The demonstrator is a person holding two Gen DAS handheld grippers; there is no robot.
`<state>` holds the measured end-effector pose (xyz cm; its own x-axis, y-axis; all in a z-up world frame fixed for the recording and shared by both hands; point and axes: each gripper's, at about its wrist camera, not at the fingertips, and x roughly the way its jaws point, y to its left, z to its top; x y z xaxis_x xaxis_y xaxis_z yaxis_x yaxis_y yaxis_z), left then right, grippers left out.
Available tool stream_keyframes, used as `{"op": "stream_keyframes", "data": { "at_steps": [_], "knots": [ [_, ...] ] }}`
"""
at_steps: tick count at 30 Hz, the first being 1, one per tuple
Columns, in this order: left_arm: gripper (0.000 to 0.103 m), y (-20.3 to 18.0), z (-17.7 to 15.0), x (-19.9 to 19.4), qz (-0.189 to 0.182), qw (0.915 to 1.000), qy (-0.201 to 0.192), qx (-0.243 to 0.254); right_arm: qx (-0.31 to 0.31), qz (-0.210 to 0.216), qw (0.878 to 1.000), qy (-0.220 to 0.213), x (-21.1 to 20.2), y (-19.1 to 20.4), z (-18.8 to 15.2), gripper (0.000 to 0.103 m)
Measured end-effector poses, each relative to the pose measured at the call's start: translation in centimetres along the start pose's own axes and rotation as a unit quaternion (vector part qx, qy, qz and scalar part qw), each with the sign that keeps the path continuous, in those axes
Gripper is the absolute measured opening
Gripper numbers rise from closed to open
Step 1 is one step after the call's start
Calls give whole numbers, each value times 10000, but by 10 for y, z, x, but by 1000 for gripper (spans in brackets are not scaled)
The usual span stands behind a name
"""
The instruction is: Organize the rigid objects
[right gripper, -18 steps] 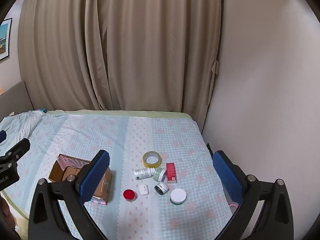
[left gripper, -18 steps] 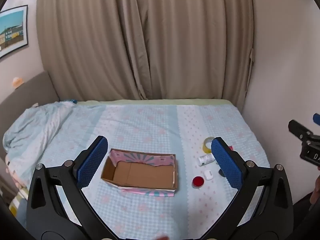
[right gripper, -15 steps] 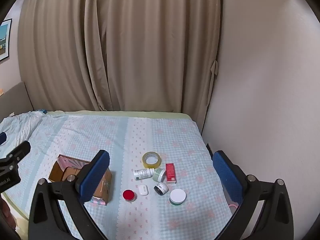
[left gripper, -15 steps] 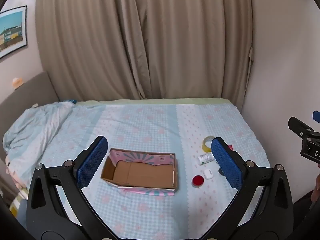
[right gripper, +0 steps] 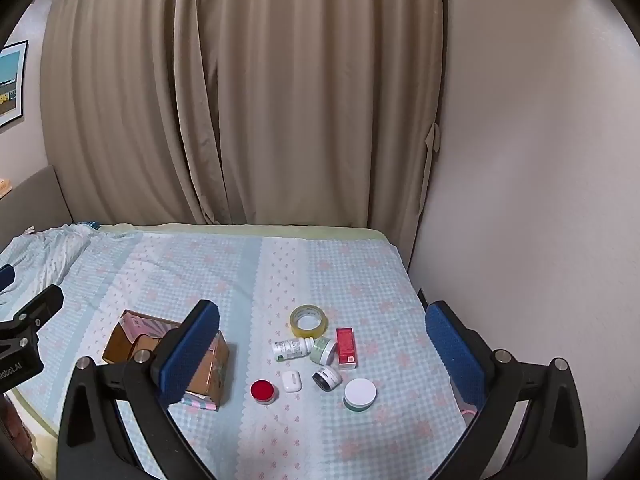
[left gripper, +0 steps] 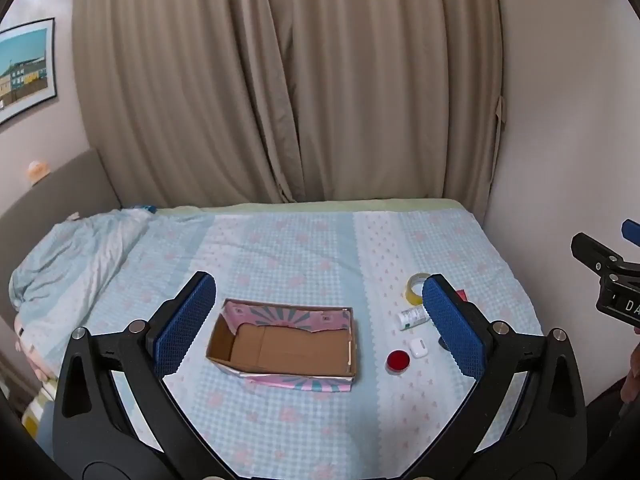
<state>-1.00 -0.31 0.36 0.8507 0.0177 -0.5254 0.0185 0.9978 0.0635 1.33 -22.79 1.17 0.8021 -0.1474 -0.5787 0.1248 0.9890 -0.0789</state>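
Note:
An open cardboard box with pink patterned sides lies on the bed, empty; it also shows in the right wrist view. To its right lie small items: a yellow tape roll, a white bottle on its side, a red box, a green-white jar, a black-rimmed jar, a white-lidded jar, a white earbud case and a red-lidded jar. My left gripper is open and empty, high above the box. My right gripper is open and empty, high above the items.
The bed has a light blue checked cover. A crumpled blue blanket lies at its left end. Beige curtains hang behind, and a white wall runs close along the bed's right side.
Both views have shifted only slightly. Both grippers stay open and nothing on the bed has moved.

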Motion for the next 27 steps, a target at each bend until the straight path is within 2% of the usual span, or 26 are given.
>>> {"op": "stream_keyframes", "data": {
  "at_steps": [27],
  "knots": [
    [103, -1, 2, 6, -101, 9999, -74, 37, -11, -55, 10000, -28, -3, 2, -2, 103]
  ]
}}
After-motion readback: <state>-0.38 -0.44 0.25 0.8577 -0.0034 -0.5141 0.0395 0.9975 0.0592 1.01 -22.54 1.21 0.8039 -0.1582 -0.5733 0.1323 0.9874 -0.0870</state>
